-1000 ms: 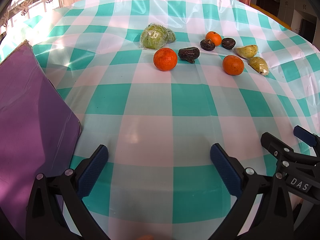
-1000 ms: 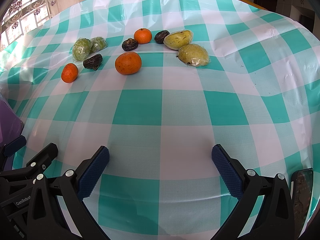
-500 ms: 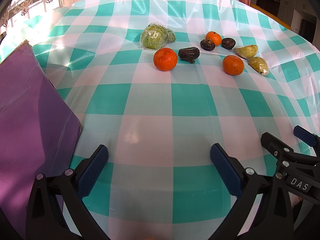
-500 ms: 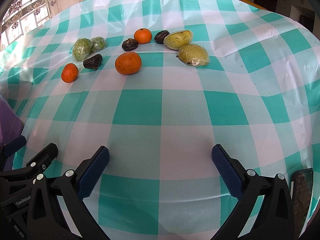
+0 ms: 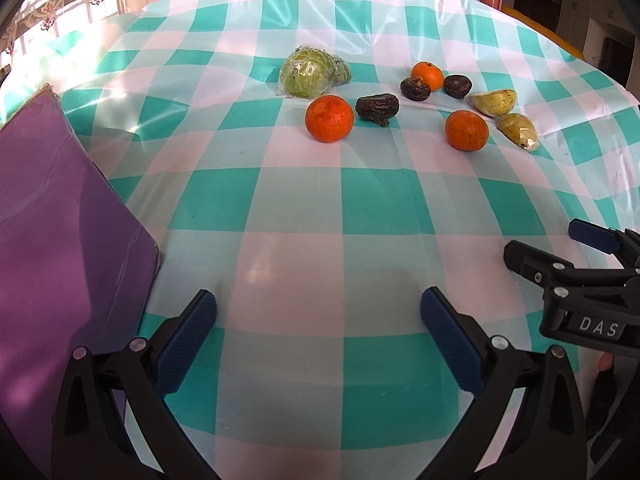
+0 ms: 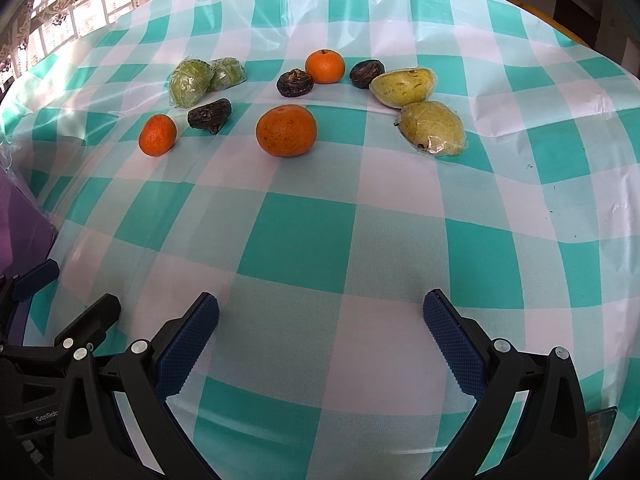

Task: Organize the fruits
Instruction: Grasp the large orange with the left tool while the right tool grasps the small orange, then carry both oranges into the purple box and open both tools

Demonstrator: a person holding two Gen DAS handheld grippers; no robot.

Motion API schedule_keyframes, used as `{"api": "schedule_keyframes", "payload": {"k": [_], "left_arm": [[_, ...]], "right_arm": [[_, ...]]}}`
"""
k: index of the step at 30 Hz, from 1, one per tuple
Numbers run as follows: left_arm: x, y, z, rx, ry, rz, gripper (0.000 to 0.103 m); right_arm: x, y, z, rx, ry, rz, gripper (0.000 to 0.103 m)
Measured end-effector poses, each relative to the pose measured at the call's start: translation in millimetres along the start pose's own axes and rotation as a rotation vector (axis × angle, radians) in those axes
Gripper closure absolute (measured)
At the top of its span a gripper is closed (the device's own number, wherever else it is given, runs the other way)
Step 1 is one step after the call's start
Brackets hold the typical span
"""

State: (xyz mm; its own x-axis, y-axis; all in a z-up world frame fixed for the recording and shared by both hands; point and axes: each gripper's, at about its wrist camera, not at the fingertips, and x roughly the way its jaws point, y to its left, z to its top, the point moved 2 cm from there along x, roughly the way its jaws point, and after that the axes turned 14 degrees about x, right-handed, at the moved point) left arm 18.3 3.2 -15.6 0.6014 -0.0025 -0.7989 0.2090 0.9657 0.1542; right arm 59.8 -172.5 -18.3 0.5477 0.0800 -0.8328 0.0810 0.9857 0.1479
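- Hovering low over the tabletop (image 5: 296, 208), the left gripper (image 5: 318, 342) has its blue-padded fingers (image 5: 186, 342) spread wide with nothing between them.
- Beside it, the right gripper (image 6: 320, 344) is likewise spread wide and empty, its fingers (image 6: 454, 344) over the teal-and-white checked cloth.
- All the fruit lies well apart from both grippers, grouped toward the far side of the tabletop.
- Three oranges: a large one (image 6: 286, 131) nearest the right gripper, a smaller one (image 6: 157, 135) to the left, and another (image 6: 325, 66) at the back.
- Two green wrapped fruits (image 6: 190, 82) lie touching each other at the group's left end.
- Three dark wrinkled fruits: one (image 6: 210, 113) just beside the left orange, one (image 6: 295, 83) and another (image 6: 366, 73) flanking the back orange.
- Two yellow-green wrapped fruits (image 6: 403, 87) (image 6: 433, 128) lie at the right end, one just behind the other, close together.
- A purple board (image 5: 60, 232) lies on the left edge of the tabletop, near the left gripper.
- From the left wrist view, the right gripper's black frame (image 5: 576, 284) shows at the right edge.
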Motion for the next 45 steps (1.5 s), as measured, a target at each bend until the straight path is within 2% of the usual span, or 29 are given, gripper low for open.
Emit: {"api": "schedule_keyframes", "payload": {"k": [5, 8, 10, 12, 14, 16, 18, 20, 21, 22, 24, 26, 28, 34, 45], "left_arm": [[13, 0, 22, 0.018, 0.001, -0.017, 0.001], [24, 5, 35, 0.017, -0.001, -0.023, 0.001], [31, 10, 46, -0.002, -0.005, -0.029, 0.001], [39, 15, 57, -0.026, -0.012, -0.037, 0.002], [46, 21, 69, -0.056, -0.015, -0.035, 0.002], [53, 22, 78, -0.065, -0.019, -0.032, 0.004], [58, 19, 88, -0.038, -0.020, -0.014, 0.014], [63, 14, 95, -0.003, -0.018, 0.000, 0.020], [64, 12, 98, 0.011, -0.021, -0.001, 0.022], [64, 11, 99, 0.019, -0.027, -0.007, 0.025], [62, 10, 100, 0.025, -0.042, -0.005, 0.052], [59, 9, 100, 0.027, -0.051, 0.003, 0.072], [57, 9, 97, 0.019, -0.061, -0.007, 0.073], [32, 13, 85, -0.045, -0.167, -0.017, 0.074], [-4, 6, 39, -0.117, -0.194, -0.054, 0.074]], "right_arm": [[23, 20, 36, 0.021, 0.001, 0.066, 0.004], [35, 26, 55, 0.026, -0.006, 0.059, 0.005], [39, 26, 63, 0.033, -0.021, 0.042, 0.011], [41, 25, 69, 0.041, -0.038, 0.025, 0.024], [42, 24, 72, 0.045, -0.043, 0.027, 0.026], [41, 23, 75, 0.053, -0.056, 0.047, 0.037], [40, 21, 76, 0.062, -0.061, 0.077, 0.048], [39, 20, 76, 0.060, -0.060, 0.092, 0.051], [38, 20, 76, 0.060, -0.063, 0.109, 0.060], [38, 20, 75, 0.062, -0.065, 0.117, 0.062], [36, 14, 76, 0.099, -0.071, 0.147, 0.063], [33, 3, 76, 0.158, -0.075, 0.183, 0.063], [33, -5, 76, 0.199, -0.074, 0.206, 0.063], [25, -5, 75, 0.213, -0.115, 0.215, 0.063], [17, -13, 63, 0.264, -0.106, 0.272, 0.063]]}}
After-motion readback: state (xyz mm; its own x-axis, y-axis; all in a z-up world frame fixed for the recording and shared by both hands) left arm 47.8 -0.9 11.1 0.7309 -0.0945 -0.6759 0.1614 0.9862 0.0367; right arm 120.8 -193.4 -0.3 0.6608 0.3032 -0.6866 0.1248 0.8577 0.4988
